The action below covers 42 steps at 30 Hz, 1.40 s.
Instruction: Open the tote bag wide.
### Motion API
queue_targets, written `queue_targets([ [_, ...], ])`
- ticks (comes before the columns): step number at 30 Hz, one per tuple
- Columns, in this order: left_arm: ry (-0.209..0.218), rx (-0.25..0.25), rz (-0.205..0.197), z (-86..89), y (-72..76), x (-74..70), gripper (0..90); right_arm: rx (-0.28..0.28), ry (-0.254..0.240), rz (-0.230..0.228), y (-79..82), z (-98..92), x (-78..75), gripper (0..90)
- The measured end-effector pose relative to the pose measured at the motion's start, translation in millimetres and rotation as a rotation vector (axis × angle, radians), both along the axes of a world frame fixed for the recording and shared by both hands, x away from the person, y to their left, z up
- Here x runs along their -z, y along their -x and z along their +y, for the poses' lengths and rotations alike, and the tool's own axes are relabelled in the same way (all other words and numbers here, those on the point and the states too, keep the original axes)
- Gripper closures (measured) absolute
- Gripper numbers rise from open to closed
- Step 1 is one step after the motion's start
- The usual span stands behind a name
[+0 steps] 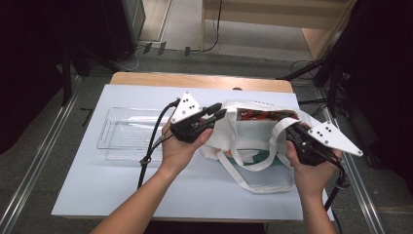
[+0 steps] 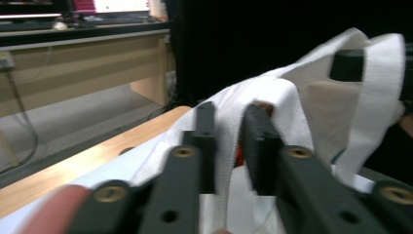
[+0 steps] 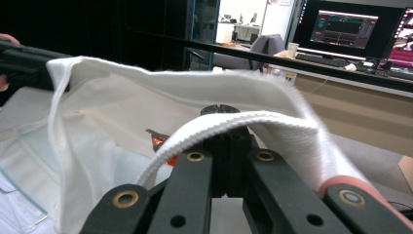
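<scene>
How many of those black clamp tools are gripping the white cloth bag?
2. The left gripper pinches the white bag at the left edge of its mouth, and the right gripper is shut on the right edge, beside the looped handle.

A grey carpeted floor spreads beyond the table, whose white top ends in a pale wooden edge. Metal rails run along the floor at both sides, and dark curtains close off the flanks. Cables trail over the carpet. Past the right jaws, beyond their tips, stands a desk with lit monitors and a chair. To the left of the left jaws stands a long wooden bench.
</scene>
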<state>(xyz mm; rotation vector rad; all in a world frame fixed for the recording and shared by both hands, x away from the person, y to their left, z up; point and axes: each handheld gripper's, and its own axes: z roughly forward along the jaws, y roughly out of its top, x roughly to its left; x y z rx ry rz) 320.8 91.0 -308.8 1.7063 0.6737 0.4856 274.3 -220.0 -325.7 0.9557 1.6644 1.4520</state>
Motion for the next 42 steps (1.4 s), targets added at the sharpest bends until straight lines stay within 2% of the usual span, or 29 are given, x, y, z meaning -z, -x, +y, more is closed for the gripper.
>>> queue_targets([
  [2, 0.005, -0.017, 0.015, 0.3, -0.8, -0.5, 88.4, 0.01, -0.014, 0.001, 4.7, -1.5, 3.4, 73.9],
  [3, 0.009, -0.018, 0.022, -0.2, -1.8, -0.3, 89.9, 0.035, -0.015, 0.002, 8.0, -1.3, 7.4, 67.0],
  [5, 0.004, -0.031, 0.023, -0.9, -3.4, -0.4, 90.0, 0.037, -0.003, 0.024, 15.4, -0.2, 14.4, 57.4],
  [7, 0.013, -0.04, 0.035, -1.1, -5.7, -1.1, 90.0, 0.039, -0.001, 0.028, 26.9, -2.0, 20.3, 55.3],
  [11, 0.015, -0.05, 0.04, -3.2, -7.9, -3.0, 90.0, 0.048, -0.052, -0.011, 51.6, -19.1, 21.6, 55.3],
  [13, 0.017, -0.049, 0.045, -4.3, -8.1, -3.3, 90.0, 0.076, -0.063, -0.036, 59.7, -27.2, 19.8, 54.7],
  [15, 0.018, -0.05, 0.049, -6.0, -8.1, -3.0, 90.0, 0.12, -0.042, -0.057, 62.2, -32.4, 18.4, 51.5],
  [17, 0.026, -0.055, 0.056, -6.4, -8.8, -3.0, 90.0, 0.141, -0.027, -0.056, 60.4, -34.9, 19.0, 47.2],
  [19, 0.038, -0.059, 0.067, -5.4, -10.3, -3.9, 90.0, 0.138, 0.005, -0.029, 55.4, -34.4, 25.8, 42.6],
  [22, 0.039, -0.059, 0.069, -4.9, -10.9, -4.3, 90.0, 0.158, 0.028, 0.007, 49.6, -31.0, 40.6, 33.2],
  [24, 0.042, -0.059, 0.073, -4.0, -11.5, -3.9, 90.0, 0.217, 0.068, 0.026, 44.5, -28.4, 49.9, 24.6],
  [25, 0.05, -0.06, 0.078, -3.8, -11.8, -3.8, 90.0, 0.253, 0.072, 0.034, 42.3, -27.9, 54.6, 21.9],
  [29, 0.054, -0.053, 0.082, -2.3, -12.5, -4.1, 90.0, 0.294, 0.093, 0.063, 35.4, -27.4, 67.1, 19.7],
  [31, 0.054, -0.05, 0.082, -2.1, -11.5, -4.6, 90.0, 0.291, 0.118, 0.061, 34.4, -26.2, 73.4, 19.5],
  [34, 0.053, -0.045, 0.081, -3.1, -10.5, -4.3, 90.0, 0.317, 0.156, 0.056, 34.5, -23.7, 78.8, 21.5],
  [36, 0.053, -0.046, 0.081, -2.9, -10.1, -5.0, 90.0, 0.353, 0.17, 0.037, 33.3, -24.8, 78.5, 24.1],
  [38, 0.052, -0.044, 0.079, -2.4, -9.5, -5.5, 90.0, 0.386, 0.205, 0.026, 31.7, -25.0, 77.9, 25.3],
  [41, 0.041, -0.038, 0.075, -2.3, -8.6, -5.0, 90.0, 0.41, 0.196, 0.023, 31.2, -25.5, 77.7, 31.6],
  [42, 0.042, -0.04, 0.074, -2.1, -8.4, -4.8, 90.0, 0.413, 0.187, 0.002, 31.4, -27.2, 77.1, 33.9],
])
